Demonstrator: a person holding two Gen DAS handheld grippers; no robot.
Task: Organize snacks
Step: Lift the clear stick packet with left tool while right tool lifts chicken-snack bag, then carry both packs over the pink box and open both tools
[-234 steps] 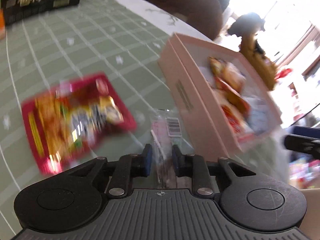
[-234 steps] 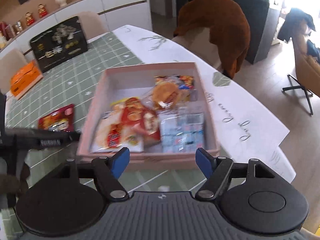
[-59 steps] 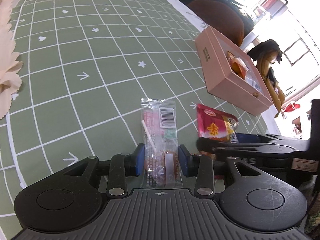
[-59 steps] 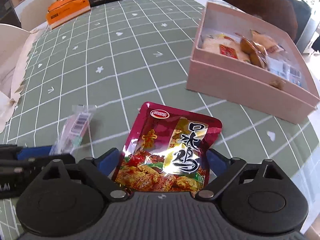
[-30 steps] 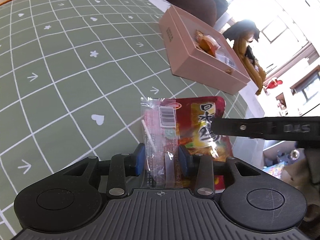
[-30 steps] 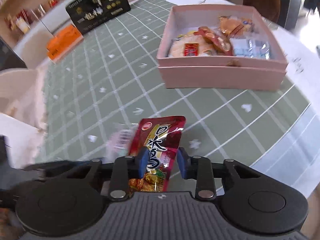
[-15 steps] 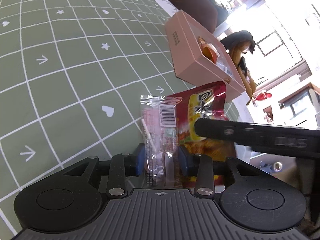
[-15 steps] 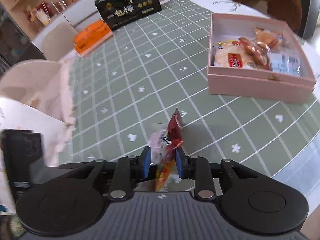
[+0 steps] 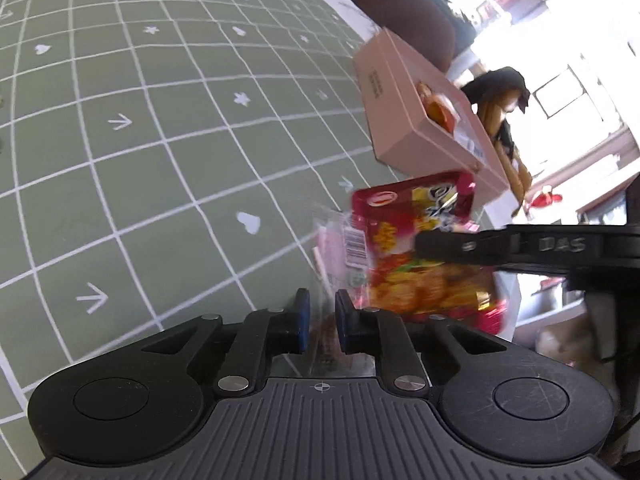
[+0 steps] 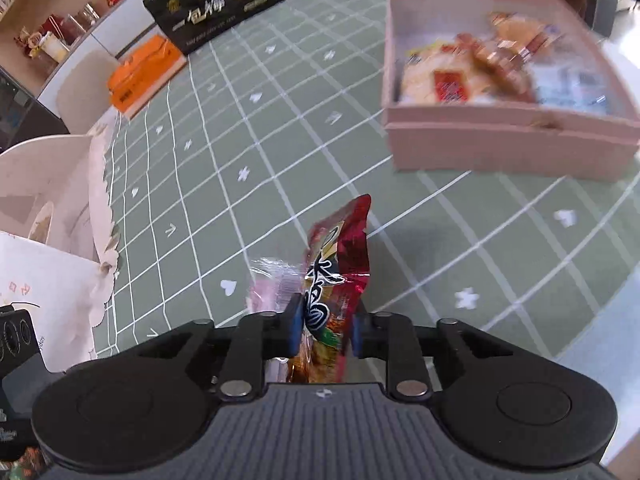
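Observation:
My left gripper [image 9: 321, 320] has its jaws closing tight on a clear packet [image 9: 340, 240] with pink contents and a barcode; the pads press on its lower end. The packet leans right, against a red snack pouch [image 9: 408, 216]. My right gripper [image 10: 325, 328] is shut on that red pouch [image 10: 340, 248], its jaws still squeezing in. The pouch stands crumpled and edge-on above the green tablecloth. The clear packet [image 10: 272, 280] shows just left of it. The pink box [image 10: 500, 148] with several snacks inside sits ahead to the right, also the pink box [image 9: 400, 120] in the left wrist view.
A black gift box [image 10: 216, 4] and an orange box [image 10: 144, 72] lie at the far end of the table. White paper with a torn edge [image 10: 100, 208] covers the left side. A brown chair [image 9: 400, 12] stands behind the pink box. The table's edge runs close on the right.
The left jaws have narrowed onto the clear packet, which now tilts right. The red pouch has stayed pinched edge-on in the right gripper. The pink box sits nearer in the right wrist view.

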